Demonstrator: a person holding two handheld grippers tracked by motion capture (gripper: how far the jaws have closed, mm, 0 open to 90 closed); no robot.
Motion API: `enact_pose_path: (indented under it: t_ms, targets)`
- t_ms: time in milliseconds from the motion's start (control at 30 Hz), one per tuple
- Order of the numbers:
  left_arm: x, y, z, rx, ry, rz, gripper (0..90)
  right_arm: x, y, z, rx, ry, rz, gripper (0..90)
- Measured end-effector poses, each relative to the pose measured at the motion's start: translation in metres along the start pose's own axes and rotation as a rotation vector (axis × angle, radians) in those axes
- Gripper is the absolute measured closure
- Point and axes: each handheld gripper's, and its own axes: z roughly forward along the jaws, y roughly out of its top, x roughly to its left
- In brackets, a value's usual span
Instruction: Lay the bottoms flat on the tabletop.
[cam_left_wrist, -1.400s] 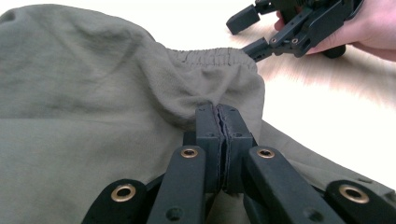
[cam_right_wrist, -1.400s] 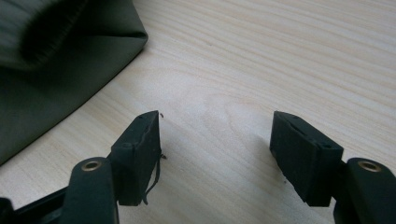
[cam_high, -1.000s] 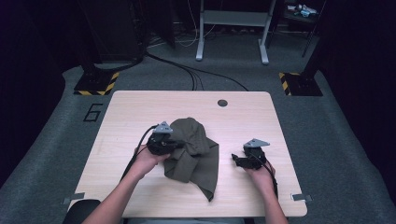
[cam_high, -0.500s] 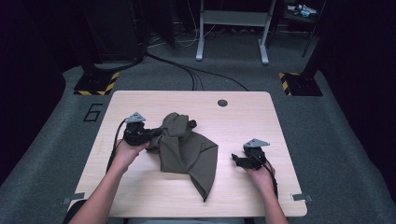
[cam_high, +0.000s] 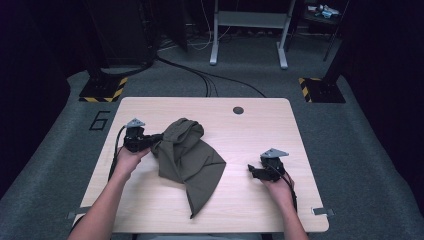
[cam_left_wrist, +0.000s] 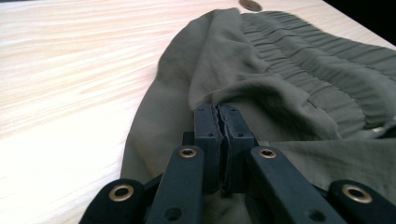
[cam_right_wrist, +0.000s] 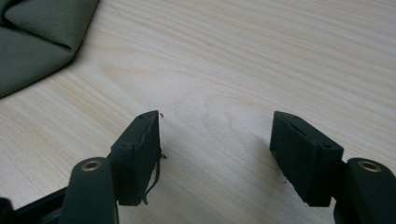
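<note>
Dark room w/ grey carpet around your light wood tabletop (cam_high: 260, 125). Olive-green garment (cam_high: 192, 157) lies crumpled left of centre, one end trailing toward the near edge. Your left gripper (cam_high: 154, 141) sits at its left edge; jaws have just been easing apart a touch, yet in the left gripper view they're nearly together w/ a fold of fabric pinched between. Your right gripper (cam_high: 253, 171) rests well apart from the cloth, jaws spread wide, holding nothing, just bare wood between.

From overhead the high view looks forward and down across the table (cam_high: 260, 130); each gripper view skims low and close over the wood, both sharing the olive cloth (cam_high: 192, 155)
</note>
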Motion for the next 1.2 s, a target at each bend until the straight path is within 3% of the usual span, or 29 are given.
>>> enact_pose_path:
  t_ms: [167,267,400,433,567,700,767,933,1000,1100,1133,1200]
  targets:
    - [0.002,-0.002,-0.003,-0.008,-0.005,0.003,72.9,0.0,0.0,0.0,0.001,-0.001,0.001,32.4]
    - [0.004,-0.003,-0.011,-0.021,-0.016,0.03,65.7,0.0,0.0,0.0,0.002,-0.002,0.001,32.4]
    - [0.005,-0.002,-0.01,-0.005,-0.049,0.026,73.7,0.0,0.0,0.0,0.002,-0.001,0.001,32.4]
    - [0.004,-0.002,-0.009,0.015,-0.082,0.032,74.7,0.0,0.0,0.0,0.001,-0.001,0.002,32.4]
    - [0.001,-0.003,-0.006,0.033,-0.097,0.04,83.2,0.0,0.0,0.0,0.001,-0.001,0.003,32.4]
    - [-0.001,0.001,-0.003,0.068,-0.078,0.052,88.8,0.0,0.0,0.0,0.001,0.001,0.005,32.4]
    - [-0.002,0.004,-0.004,0.066,-0.067,0.079,88.9,0.0,0.0,0.0,0.001,-0.001,0.003,32.4]
    - [0.004,0.014,-0.014,0.033,-0.032,0.101,89.1,0.0,0.0,0.0,0.001,-0.001,0.003,32.4]
    - [0.012,0.018,-0.017,0.015,0.015,0.087,89.3,0.0,0.0,0.0,0.001,-0.001,0.003,32.4]
    - [0.019,0.02,-0.018,0.001,0.043,0.079,89.3,0.001,0.0,0.0,0.001,0.001,0.009,32.4]
    - [0.027,0.021,-0.018,0.001,0.08,0.067,89.3,0.001,0.001,0.0,0.001,0.0,0.009,32.4]
    - [0.032,0.02,-0.017,0.005,0.095,0.055,89.3,0.001,0.001,0.0,0.001,0.001,0.003,32.4]
